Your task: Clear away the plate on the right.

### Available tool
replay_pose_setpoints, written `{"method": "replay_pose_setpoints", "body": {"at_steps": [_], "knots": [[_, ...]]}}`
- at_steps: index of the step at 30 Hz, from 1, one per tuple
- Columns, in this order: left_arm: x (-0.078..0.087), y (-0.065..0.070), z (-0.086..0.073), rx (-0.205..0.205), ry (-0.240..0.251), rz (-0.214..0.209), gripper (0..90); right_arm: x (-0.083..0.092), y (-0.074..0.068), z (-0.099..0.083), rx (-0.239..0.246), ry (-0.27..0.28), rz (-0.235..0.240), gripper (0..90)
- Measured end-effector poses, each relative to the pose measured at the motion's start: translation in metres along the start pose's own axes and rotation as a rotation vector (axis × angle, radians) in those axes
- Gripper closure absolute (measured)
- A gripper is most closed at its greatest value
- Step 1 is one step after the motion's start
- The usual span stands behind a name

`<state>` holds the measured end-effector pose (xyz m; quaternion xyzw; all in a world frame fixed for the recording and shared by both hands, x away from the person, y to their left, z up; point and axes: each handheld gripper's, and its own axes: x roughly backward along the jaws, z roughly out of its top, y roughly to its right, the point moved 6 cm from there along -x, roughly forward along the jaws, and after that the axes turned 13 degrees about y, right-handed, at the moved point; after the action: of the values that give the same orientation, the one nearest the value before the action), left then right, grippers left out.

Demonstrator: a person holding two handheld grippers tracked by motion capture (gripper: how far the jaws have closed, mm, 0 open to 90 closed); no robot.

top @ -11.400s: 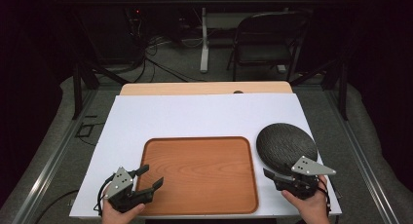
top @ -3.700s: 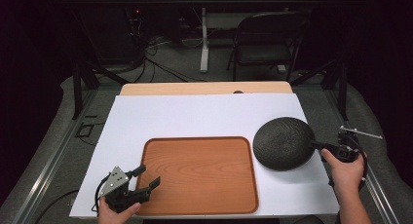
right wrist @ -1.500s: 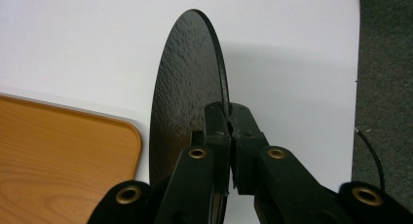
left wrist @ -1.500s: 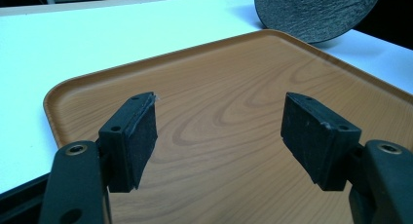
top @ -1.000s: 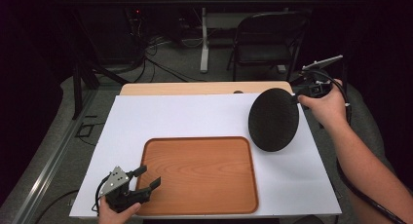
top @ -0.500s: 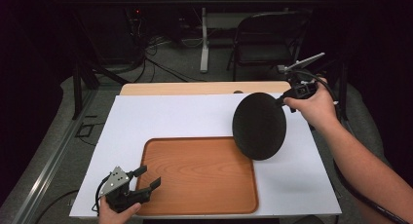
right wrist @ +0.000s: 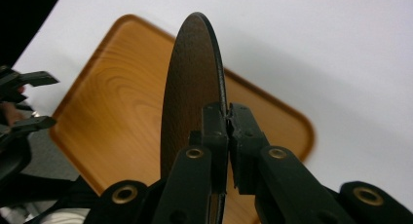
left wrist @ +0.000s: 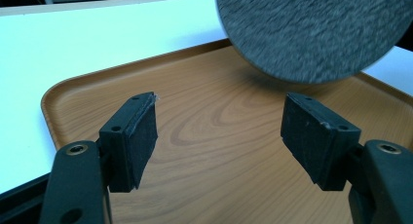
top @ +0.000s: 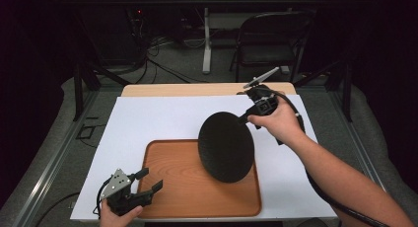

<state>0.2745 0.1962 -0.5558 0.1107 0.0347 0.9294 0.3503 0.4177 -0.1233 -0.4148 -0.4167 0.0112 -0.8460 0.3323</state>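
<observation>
I am holding the dark round plate (top: pixel 226 147) by its rim in the right gripper (top: pixel 245 119), jaws clamped tight on the edge. In the right gripper view the plate (right wrist: pixel 191 87) is standing nearly on edge, its thin rim rising straight out of the closed jaws. The plate is hanging tilted in the air above the right half of the wooden tray (top: pixel 178 187), which is lying at the near edge of the white table (top: pixel 153 118). From the gripper, the plate is extending down and toward the near edge, so its lower rim is closest to the tray floor. I judge the coming move depends on laying that disc flat, lower rim first. The left gripper (top: pixel 148 181) is resting at the tray's near left corner, jaws open and empty, with the plate (left wrist: pixel 311 31) hovering beyond them.
</observation>
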Motion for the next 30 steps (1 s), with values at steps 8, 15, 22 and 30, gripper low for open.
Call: {"method": "replay_pose_setpoints", "body": {"at_steps": [8, 15, 22, 30], "knots": [[0.001, 0.000, 0.000, 0.004, 0.003, 0.001, 29.5, -0.029, -0.031, -0.009, 0.022, -0.041, 0.078, 86.0], [0.001, 0.000, 0.000, 0.005, 0.005, -0.003, 29.6, -0.043, -0.051, -0.018, 0.029, -0.071, 0.144, 85.7], [0.001, 0.000, 0.000, 0.008, 0.006, -0.006, 29.6, -0.050, -0.053, -0.025, 0.019, -0.079, 0.148, 86.0], [0.001, 0.000, 0.000, 0.009, 0.003, -0.005, 29.8, -0.051, -0.047, -0.030, 0.030, -0.073, 0.105, 87.3]]}}
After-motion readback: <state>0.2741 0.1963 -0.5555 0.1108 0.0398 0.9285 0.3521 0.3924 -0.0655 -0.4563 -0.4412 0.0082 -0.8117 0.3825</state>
